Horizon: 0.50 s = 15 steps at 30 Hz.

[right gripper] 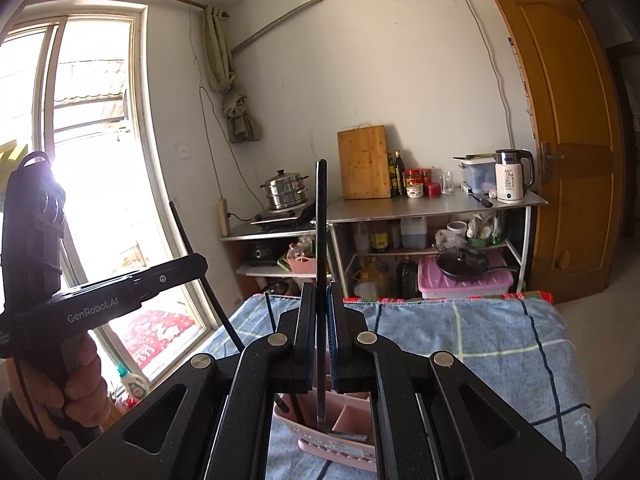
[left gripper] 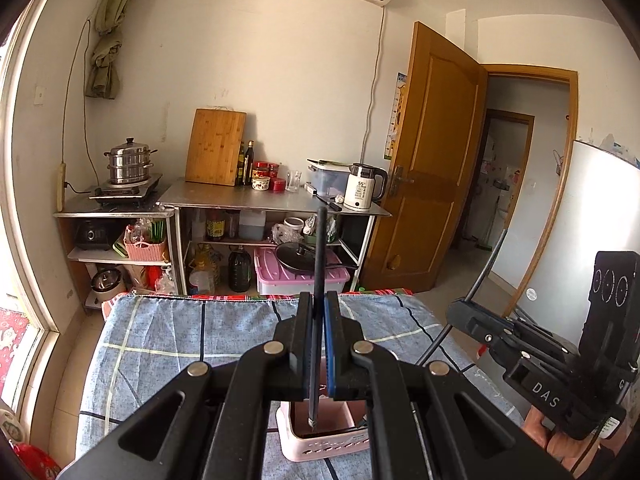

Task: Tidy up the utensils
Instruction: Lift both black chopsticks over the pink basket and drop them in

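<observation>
My jaws are matt black plastic with a fine grain, their pivots capped in dull metal. My left gripper (left gripper: pixel 318 312) pinches a smooth dark chopstick (left gripper: pixel 319 264); my right gripper (right gripper: pixel 318 304) holds another dark utensil (right gripper: pixel 321 216), slightly glossy. Below sits a pink plastic basket (left gripper: pixel 320 446), perforated, on a soft woven checked cloth (left gripper: pixel 180 332). Far off, a bare wooden cutting board (left gripper: pixel 216 146) leans above a brushed steel tabletop (left gripper: pixel 240 198).
</observation>
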Available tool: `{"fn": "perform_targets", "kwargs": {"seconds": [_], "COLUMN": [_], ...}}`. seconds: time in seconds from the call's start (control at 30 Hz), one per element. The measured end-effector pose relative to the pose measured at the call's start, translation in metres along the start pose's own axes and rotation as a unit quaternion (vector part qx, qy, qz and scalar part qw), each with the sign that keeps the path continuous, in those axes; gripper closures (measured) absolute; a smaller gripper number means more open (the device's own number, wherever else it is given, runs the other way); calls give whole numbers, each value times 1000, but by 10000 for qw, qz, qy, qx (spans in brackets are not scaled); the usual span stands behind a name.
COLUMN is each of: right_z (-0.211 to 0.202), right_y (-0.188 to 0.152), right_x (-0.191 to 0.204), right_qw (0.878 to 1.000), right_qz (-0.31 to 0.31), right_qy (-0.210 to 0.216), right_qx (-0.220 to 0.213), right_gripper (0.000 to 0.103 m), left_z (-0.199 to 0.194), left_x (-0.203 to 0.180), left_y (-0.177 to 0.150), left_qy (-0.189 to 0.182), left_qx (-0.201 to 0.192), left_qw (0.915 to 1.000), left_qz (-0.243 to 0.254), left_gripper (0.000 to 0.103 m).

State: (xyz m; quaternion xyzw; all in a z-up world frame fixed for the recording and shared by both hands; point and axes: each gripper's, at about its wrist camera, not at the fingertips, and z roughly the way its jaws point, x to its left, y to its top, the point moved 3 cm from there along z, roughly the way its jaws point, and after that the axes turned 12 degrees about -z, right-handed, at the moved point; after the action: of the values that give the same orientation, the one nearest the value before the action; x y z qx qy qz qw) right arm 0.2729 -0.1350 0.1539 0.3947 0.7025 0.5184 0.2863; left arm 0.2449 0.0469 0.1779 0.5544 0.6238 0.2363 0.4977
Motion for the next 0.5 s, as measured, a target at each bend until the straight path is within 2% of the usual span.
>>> {"fn": "perform_targets", "kwargs": {"seconds": [0.1, 0.5], "right_z": [12, 40], "right_y": [-10, -50], "right_x": [0, 2], "right_qw": [9999, 9970], "right_qz": [17, 4], "right_qy": [-5, 117], "right_qx": [110, 765], "right_gripper": [98, 98], "left_z": [12, 53], "left_x": [7, 32], "left_y": [-6, -51], "left_qy": [46, 262], "left_qx": [64, 717], "left_qw": [10000, 9968], "left_qz": [-39, -222], "left_gripper": [97, 97]}}
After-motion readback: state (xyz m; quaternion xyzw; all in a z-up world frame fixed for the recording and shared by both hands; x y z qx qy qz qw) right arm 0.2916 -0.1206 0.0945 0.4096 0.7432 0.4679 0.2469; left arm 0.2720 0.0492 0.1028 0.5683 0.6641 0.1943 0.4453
